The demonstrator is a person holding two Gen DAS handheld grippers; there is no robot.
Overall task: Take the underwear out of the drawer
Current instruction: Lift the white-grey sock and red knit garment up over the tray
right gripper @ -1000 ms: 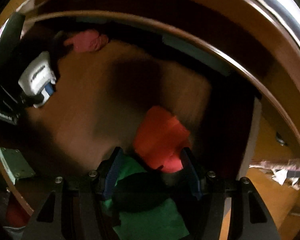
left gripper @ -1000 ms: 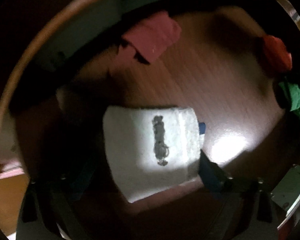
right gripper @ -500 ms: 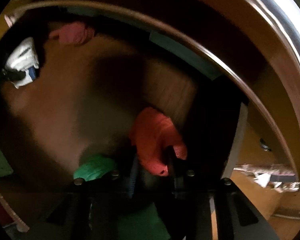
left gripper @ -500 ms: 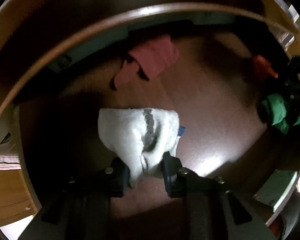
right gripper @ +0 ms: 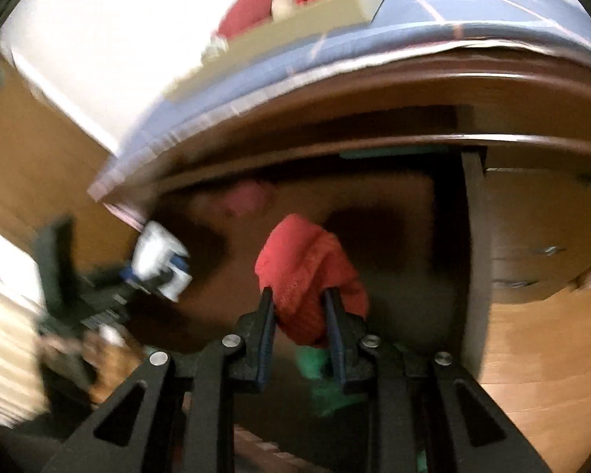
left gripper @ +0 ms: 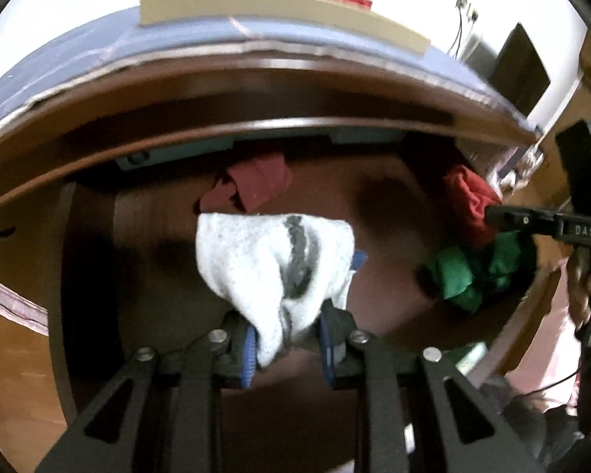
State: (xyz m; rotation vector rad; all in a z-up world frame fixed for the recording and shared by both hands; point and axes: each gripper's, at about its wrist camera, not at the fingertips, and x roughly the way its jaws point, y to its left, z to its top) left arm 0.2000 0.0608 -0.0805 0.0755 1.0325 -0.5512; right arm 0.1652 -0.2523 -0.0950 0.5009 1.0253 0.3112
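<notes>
My left gripper (left gripper: 285, 339) is shut on a white underwear piece with a grey stripe (left gripper: 264, 260), lifted above the wooden drawer floor (left gripper: 378, 201). My right gripper (right gripper: 299, 315) is shut on a red underwear piece (right gripper: 303, 268), and a green cloth (right gripper: 315, 362) hangs just under its fingers. In the left wrist view the red piece (left gripper: 469, 205) and the green cloth (left gripper: 472, 276) hang at the right. The right wrist view shows the white piece (right gripper: 157, 256) at the left. A dark red garment (left gripper: 256, 185) lies at the drawer's back.
Above the drawer juts a tabletop under a blue cloth (left gripper: 98, 51), carrying a cardboard tray (left gripper: 275, 8) with red items. The drawer's right side wall (right gripper: 472, 236) stands beside my right gripper. Wooden floor (right gripper: 532, 354) lies to the right.
Both grippers closed on their garments, the left on the white piece and the right on the red one, and rose out of the drawer. The tabletop has come into view.
</notes>
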